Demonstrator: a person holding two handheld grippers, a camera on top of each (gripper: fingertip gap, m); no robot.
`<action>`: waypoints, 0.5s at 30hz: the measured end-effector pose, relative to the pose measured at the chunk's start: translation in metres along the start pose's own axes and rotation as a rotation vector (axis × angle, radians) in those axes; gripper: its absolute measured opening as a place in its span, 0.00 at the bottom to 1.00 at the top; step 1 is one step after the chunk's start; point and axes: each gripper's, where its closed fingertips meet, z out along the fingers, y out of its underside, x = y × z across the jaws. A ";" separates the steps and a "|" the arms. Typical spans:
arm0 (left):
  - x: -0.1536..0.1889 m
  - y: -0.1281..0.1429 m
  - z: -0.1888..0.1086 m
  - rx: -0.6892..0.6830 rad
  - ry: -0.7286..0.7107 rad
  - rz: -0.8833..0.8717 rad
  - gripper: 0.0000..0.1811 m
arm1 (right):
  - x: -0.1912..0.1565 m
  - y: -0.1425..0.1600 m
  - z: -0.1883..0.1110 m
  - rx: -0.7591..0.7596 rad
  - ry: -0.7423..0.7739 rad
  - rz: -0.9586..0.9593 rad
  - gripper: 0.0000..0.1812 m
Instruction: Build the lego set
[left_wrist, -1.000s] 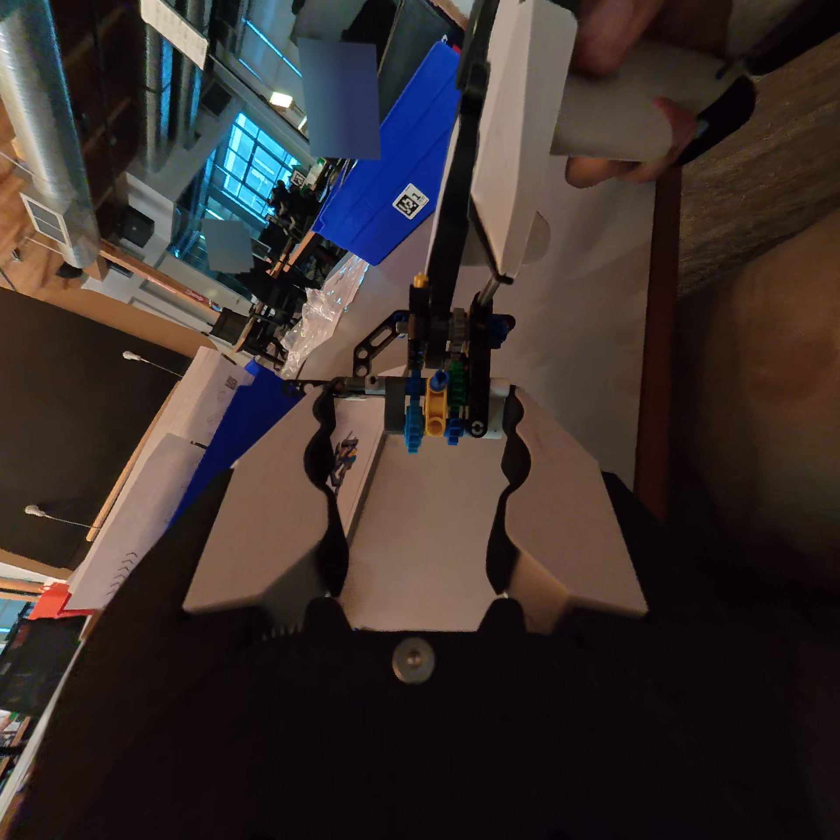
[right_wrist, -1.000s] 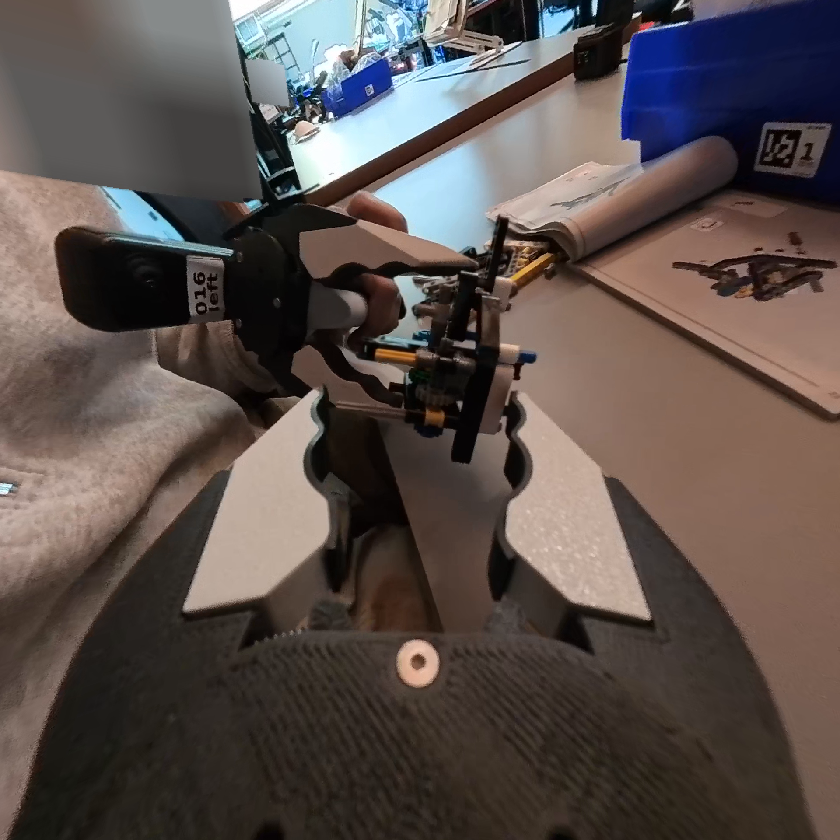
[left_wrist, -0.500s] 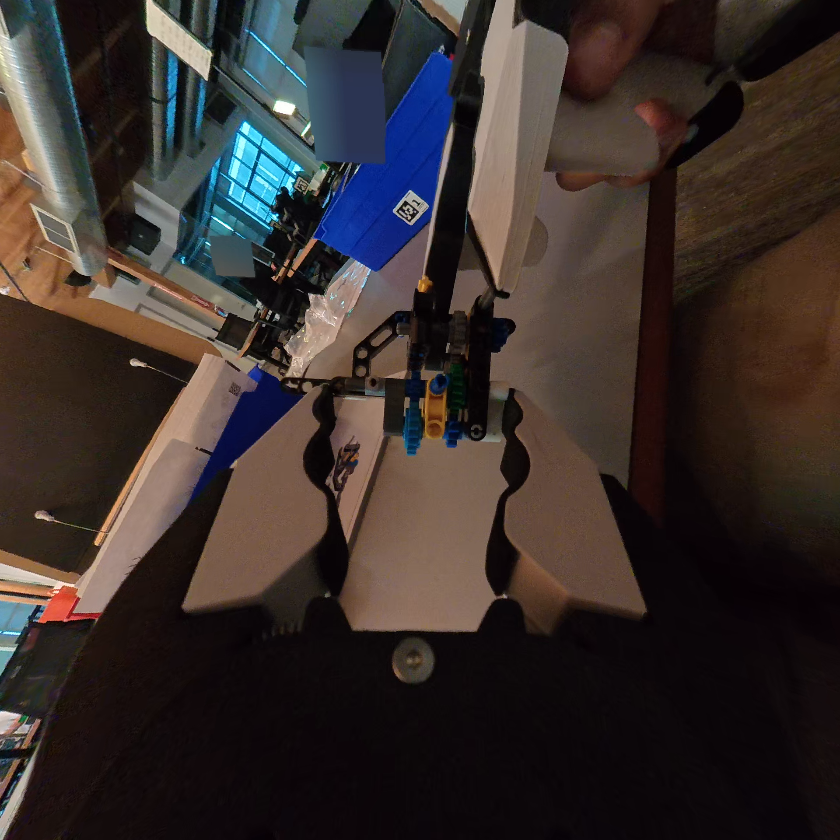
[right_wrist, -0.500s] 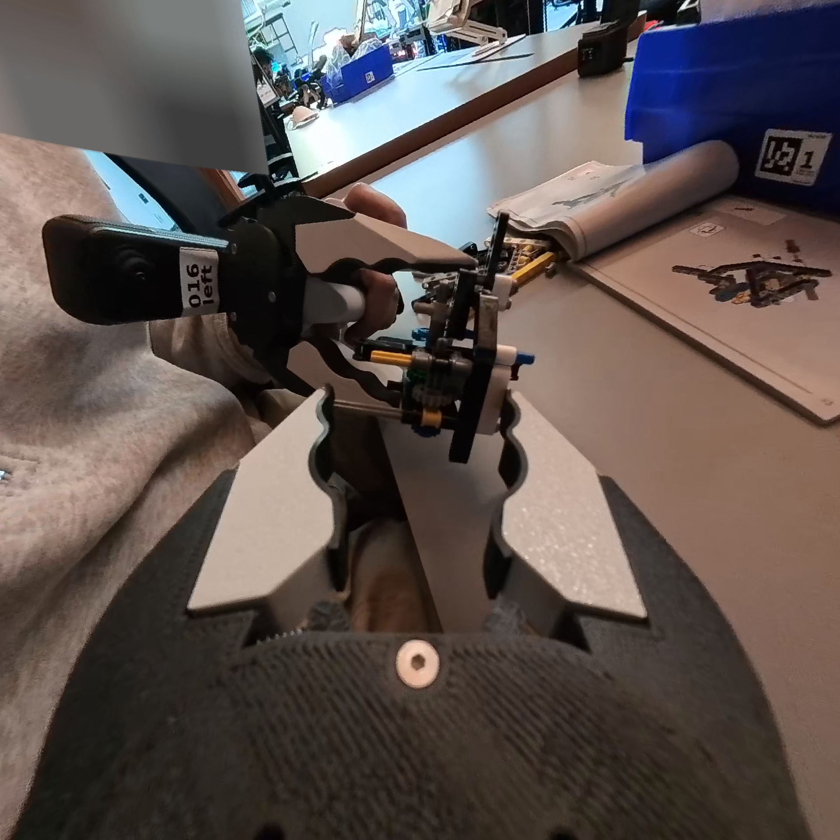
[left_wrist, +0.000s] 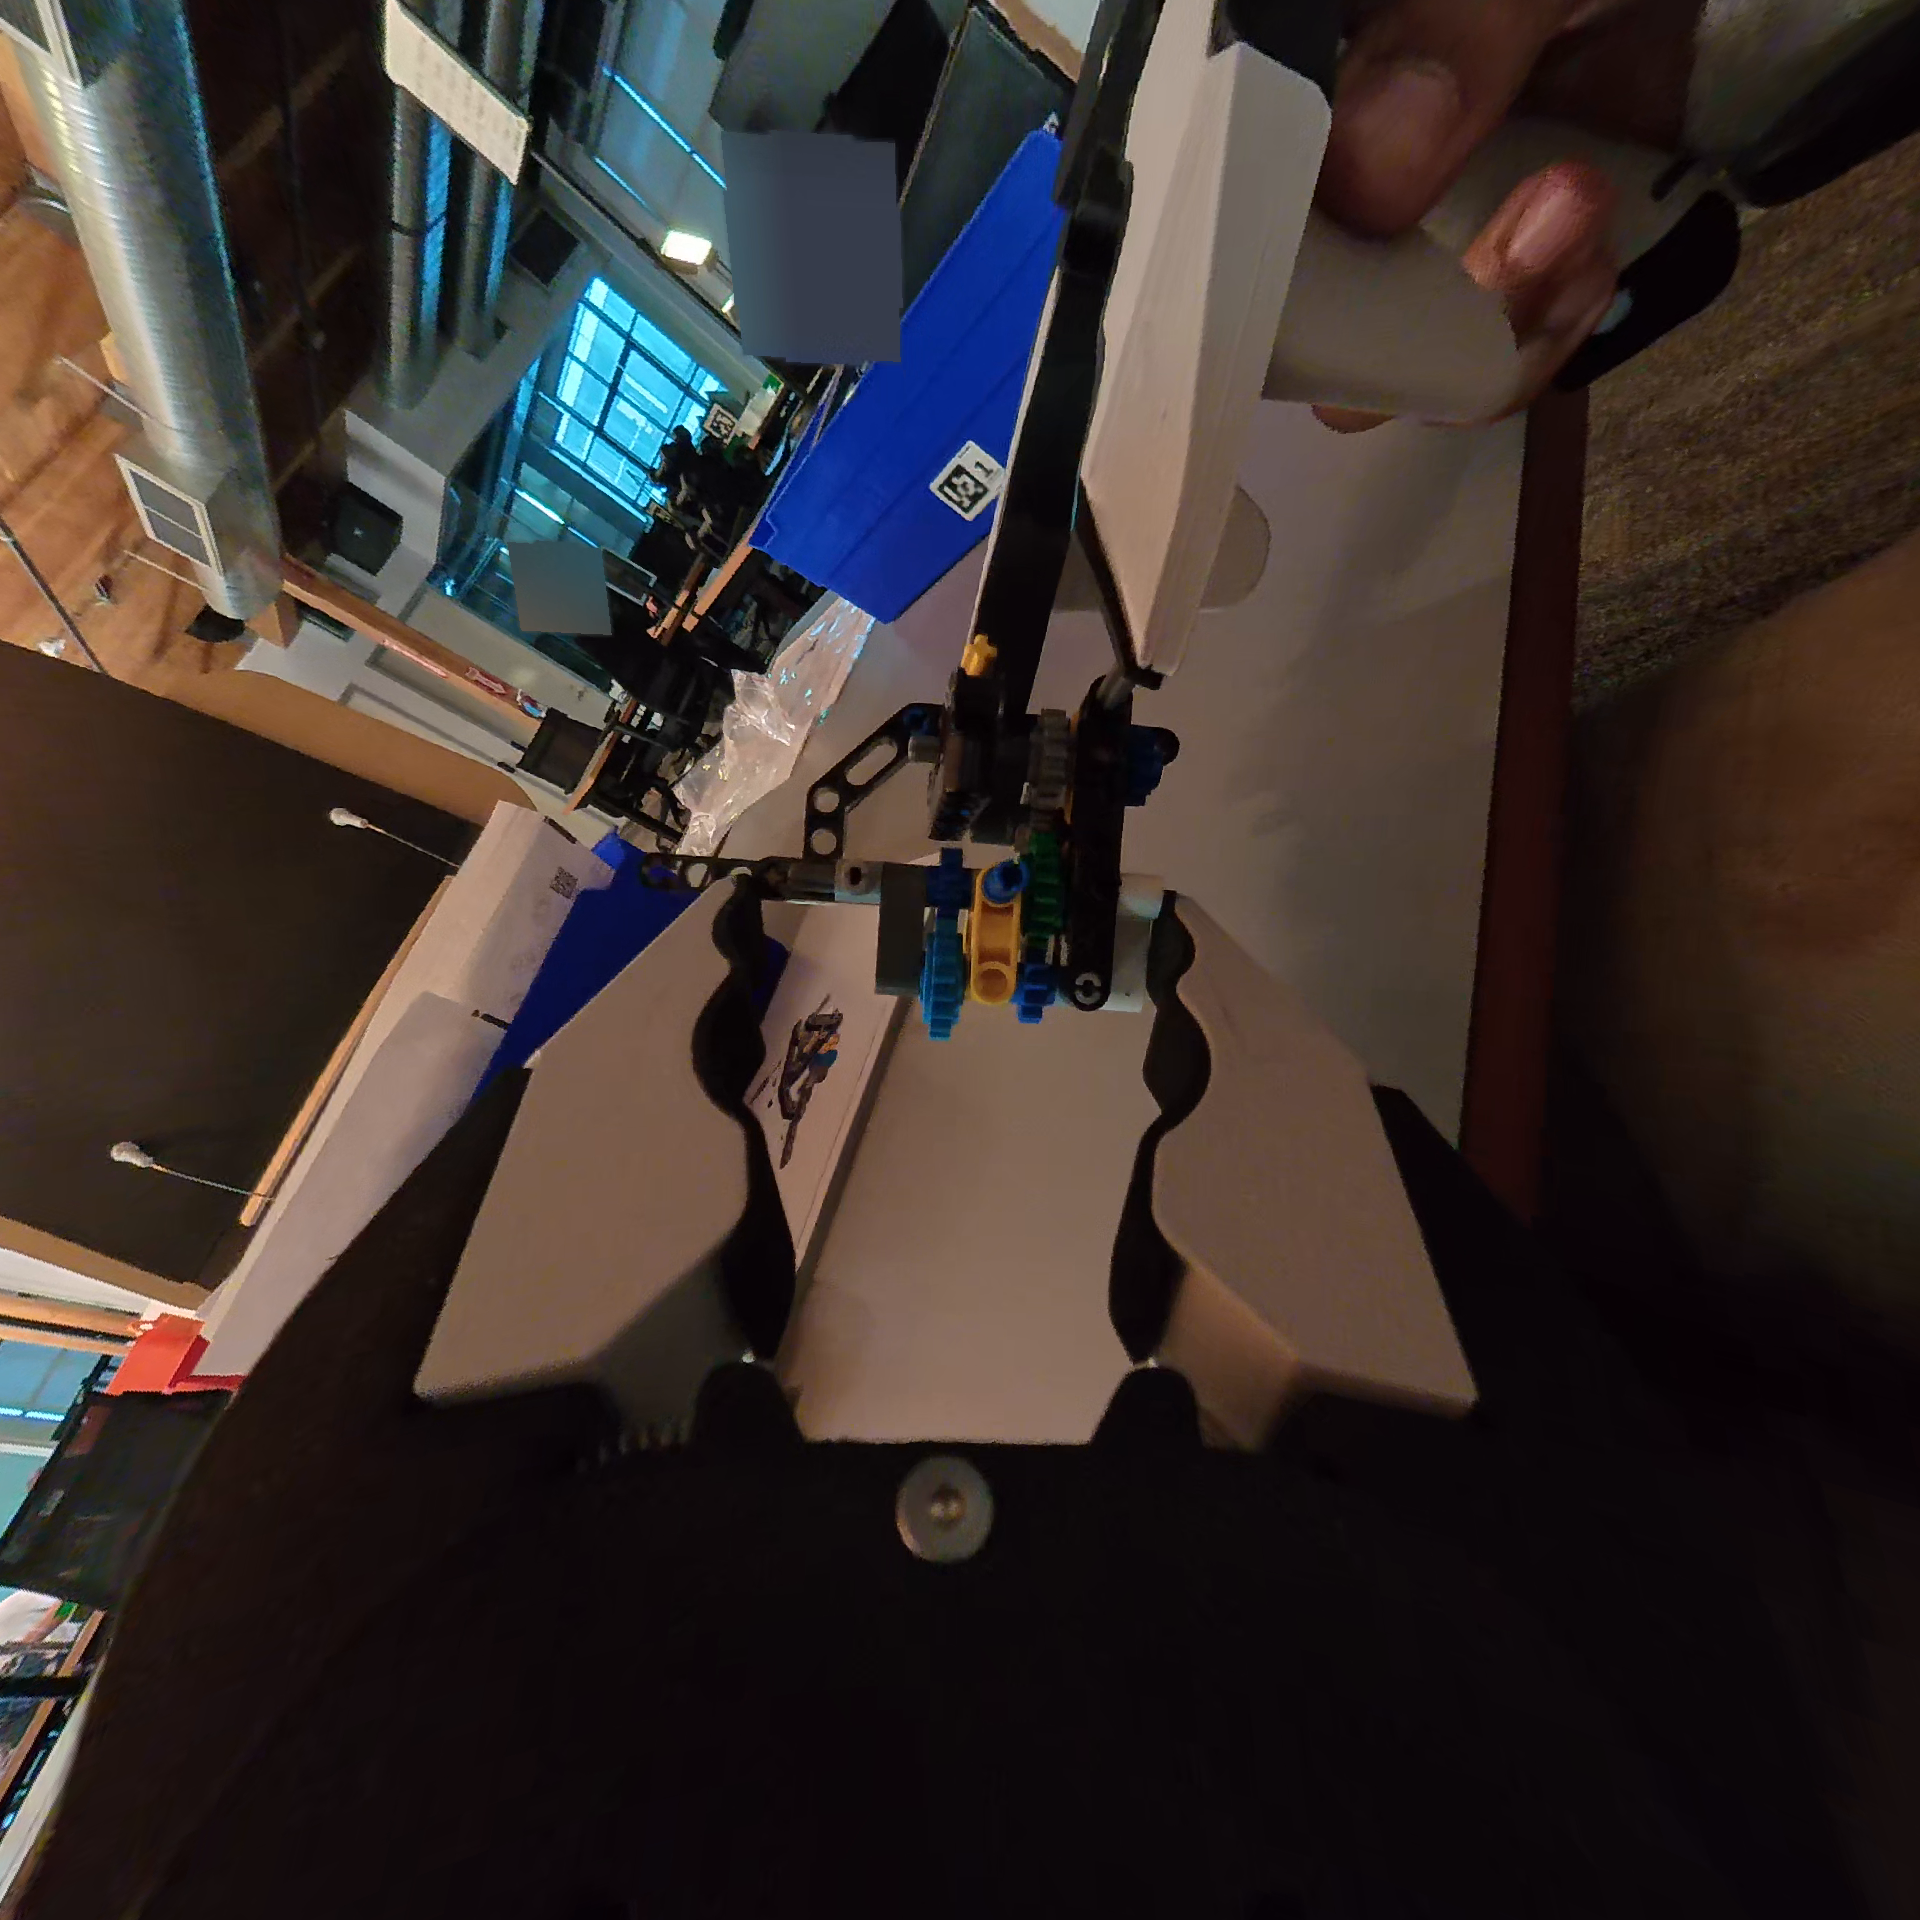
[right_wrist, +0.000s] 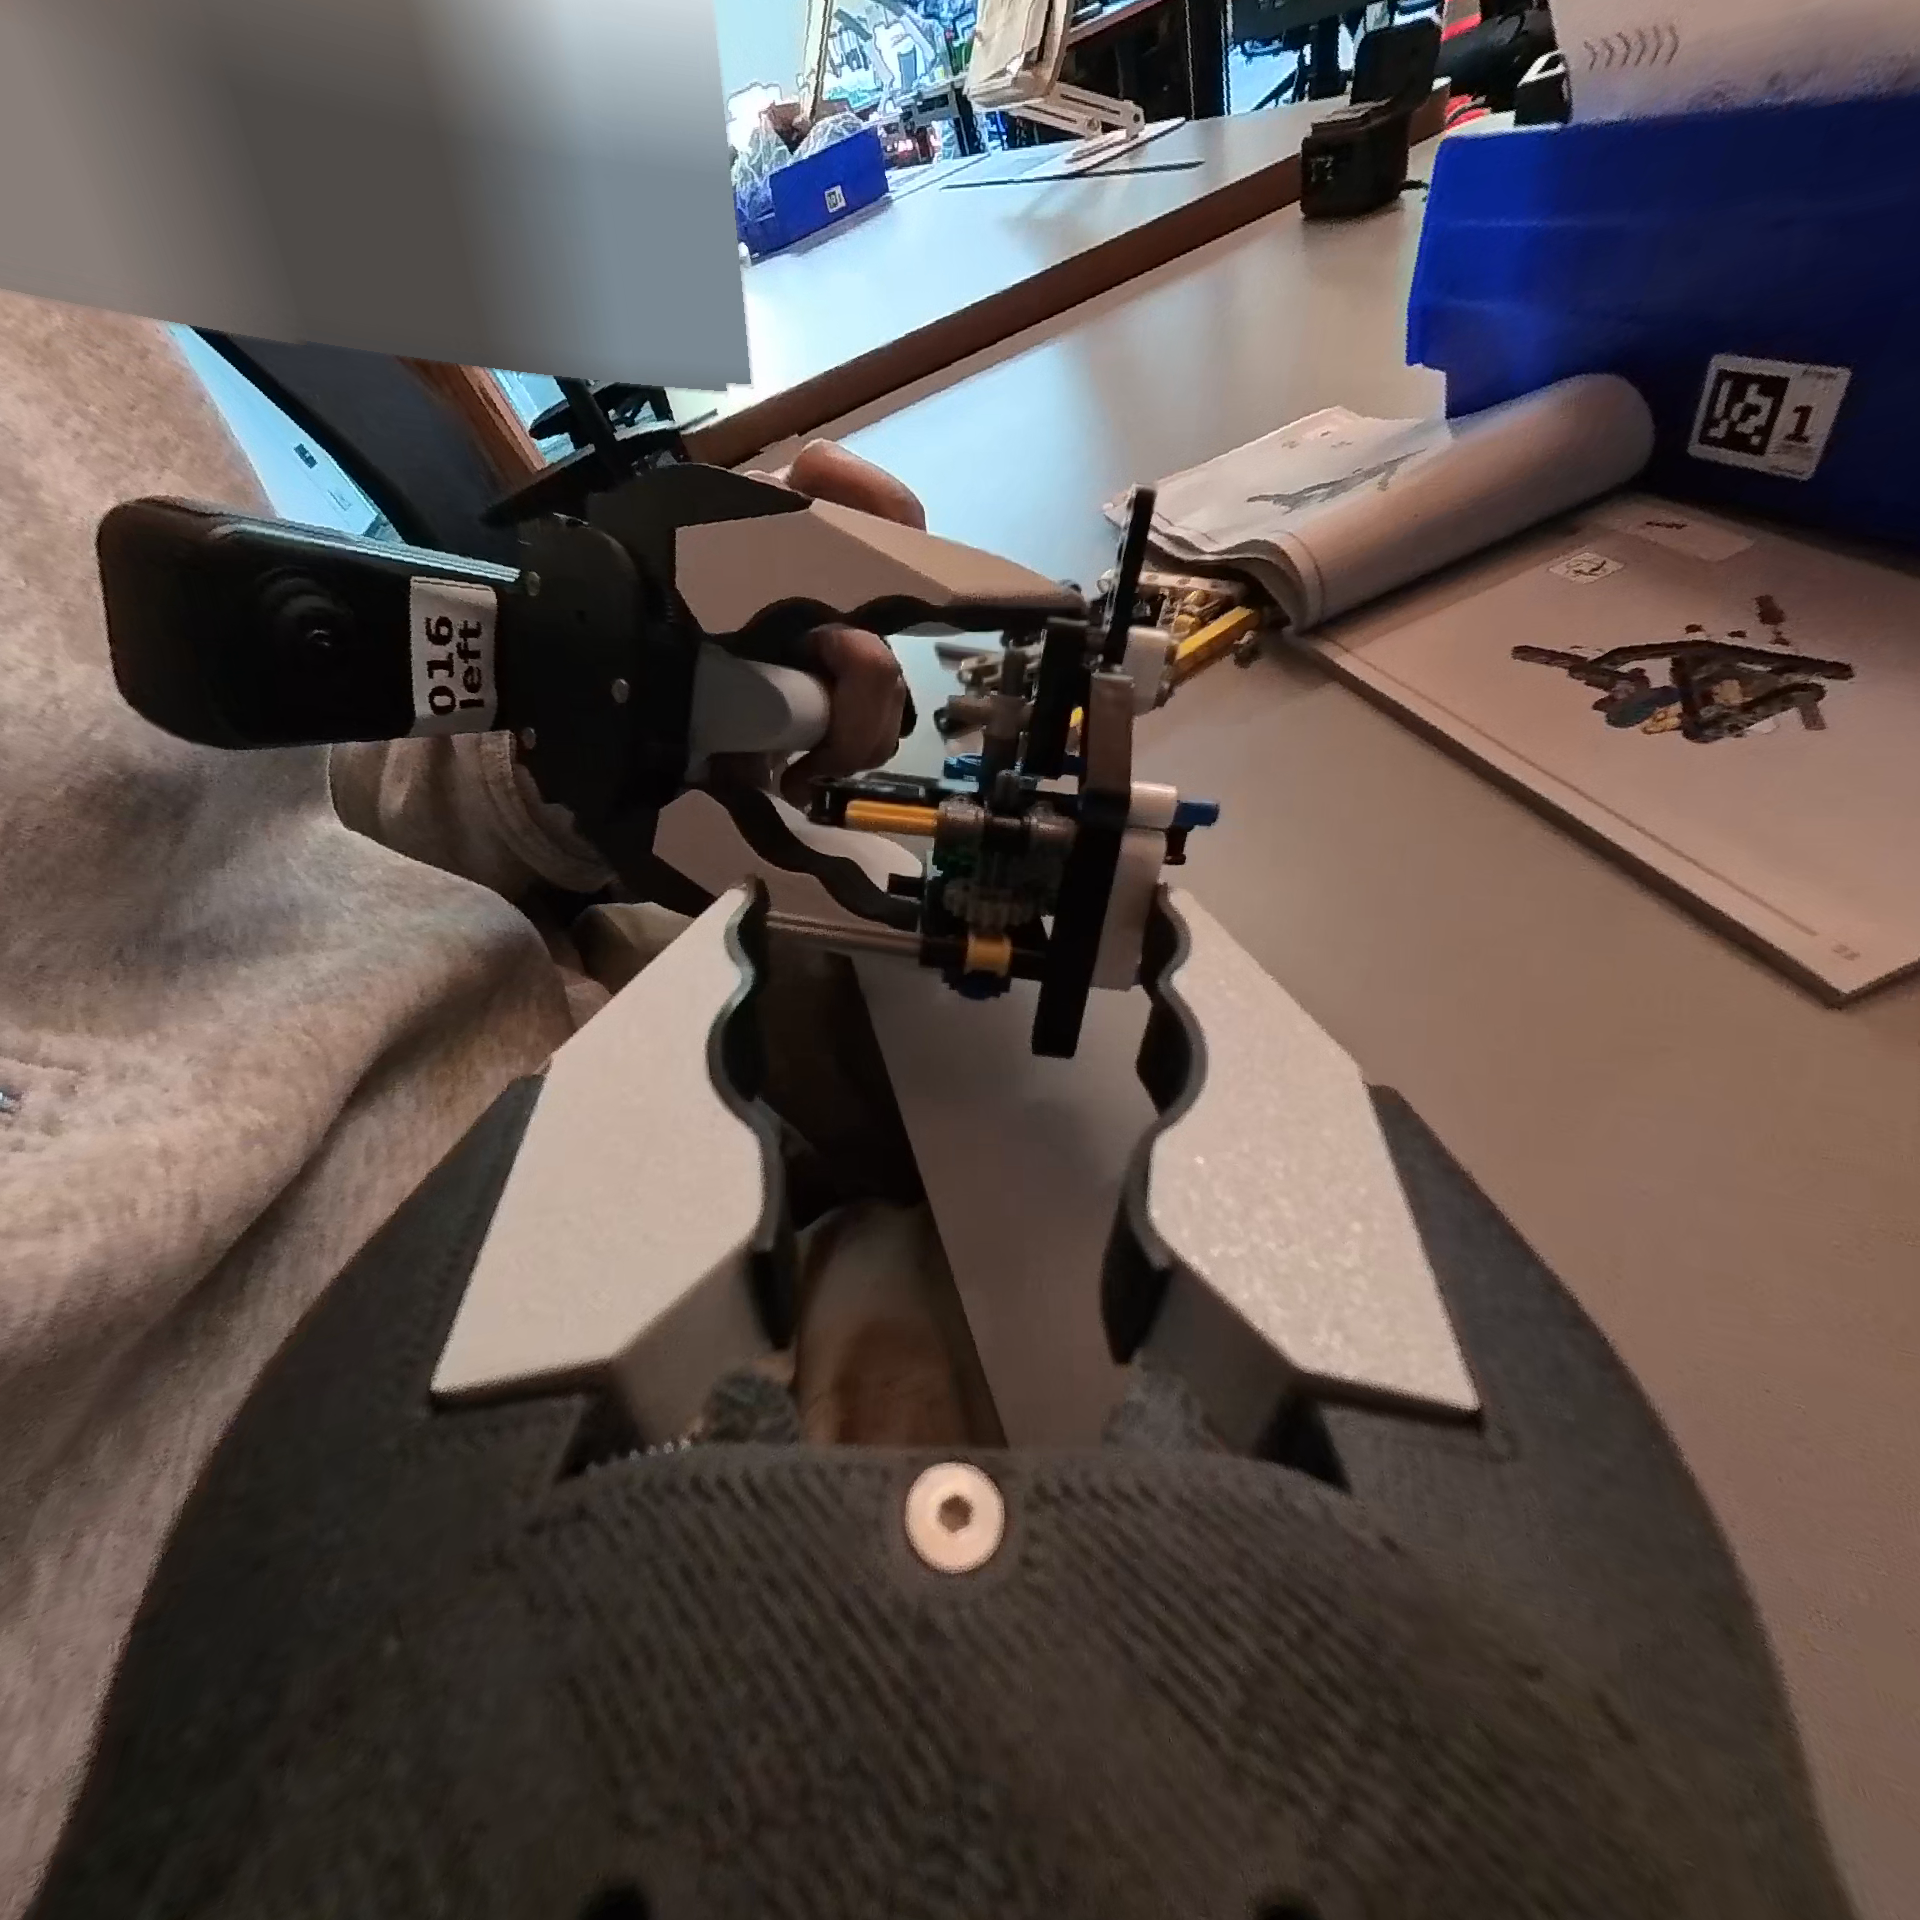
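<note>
Lego is hanging in the air between the two tools: a small Technic-style lego assembly of black beams, blue and green gears and a yellow connector is being held up above the grey table, close to the person's chest. Seen along the left gripper, its two pale fingers are standing partly spread, and the assembly's grey and white ends are sitting right at the fingertips; the right tip looks to be touching the white block, while a thin dark axle is reaching across to the left tip, so it seems to be lightly clamping the build across its width. From the other side, the right gripper is also standing partly spread, with the same assembly lying between its tips, the white block against the right finger and a grey axle pointing toward the left one; whether it is actually squeezing I cannot tell. A long black beam is sticking up out of the build, beside the right tool's pale finger. Behind, on the table, an open instruction booklet is lying flat, just in front of a blue bin, and a few loose pieces are lying near its rolled-back pages.
</note>
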 end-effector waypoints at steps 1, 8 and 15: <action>-0.001 0.000 0.000 0.000 -0.002 -0.003 0.40 | 0.000 -0.001 0.000 0.004 0.000 -0.002 0.40; -0.003 0.000 -0.001 0.000 -0.011 -0.007 0.40 | 0.000 -0.004 0.001 0.022 0.006 -0.009 0.40; -0.005 0.001 -0.001 -0.008 -0.019 -0.008 0.40 | 0.001 -0.004 0.003 0.029 0.018 -0.012 0.40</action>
